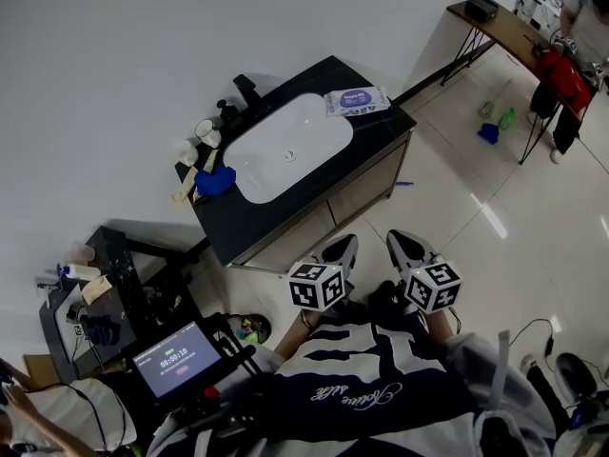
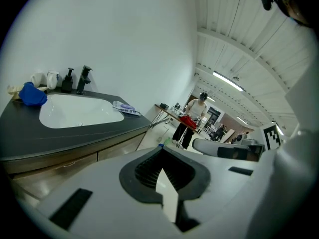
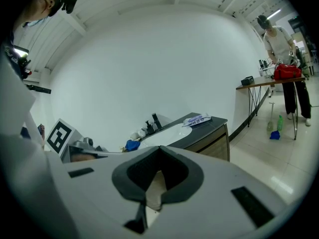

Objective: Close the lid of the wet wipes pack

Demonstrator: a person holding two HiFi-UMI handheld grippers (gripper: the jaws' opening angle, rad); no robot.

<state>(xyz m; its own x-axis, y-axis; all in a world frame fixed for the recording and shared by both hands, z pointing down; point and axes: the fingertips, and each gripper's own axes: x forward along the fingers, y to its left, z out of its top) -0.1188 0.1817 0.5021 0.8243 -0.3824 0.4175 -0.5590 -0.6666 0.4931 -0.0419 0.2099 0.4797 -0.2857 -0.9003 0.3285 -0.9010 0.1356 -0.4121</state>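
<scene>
The wet wipes pack (image 1: 355, 100), white with a purple label, lies flat on the right end of the black vanity counter (image 1: 381, 127). It is also in the left gripper view (image 2: 124, 107) and the right gripper view (image 3: 197, 119). Its lid is too small to make out. Both grippers are held close to the person's body, well short of the vanity. The left gripper (image 1: 346, 245) and right gripper (image 1: 399, 239) point toward the cabinet front with jaws together and nothing between them. The closed jaws fill the lower part of the left gripper (image 2: 162, 149) and right gripper (image 3: 159, 149) views.
A white sink basin (image 1: 285, 150) is set in the counter, with a black faucet (image 1: 249, 89), cups (image 1: 205, 131) and a blue cloth (image 1: 215, 181) at its left. A cart with a lit screen (image 1: 176, 358) stands lower left. A person works at a table (image 1: 504, 27) far right; bottles (image 1: 507, 117) stand on the floor.
</scene>
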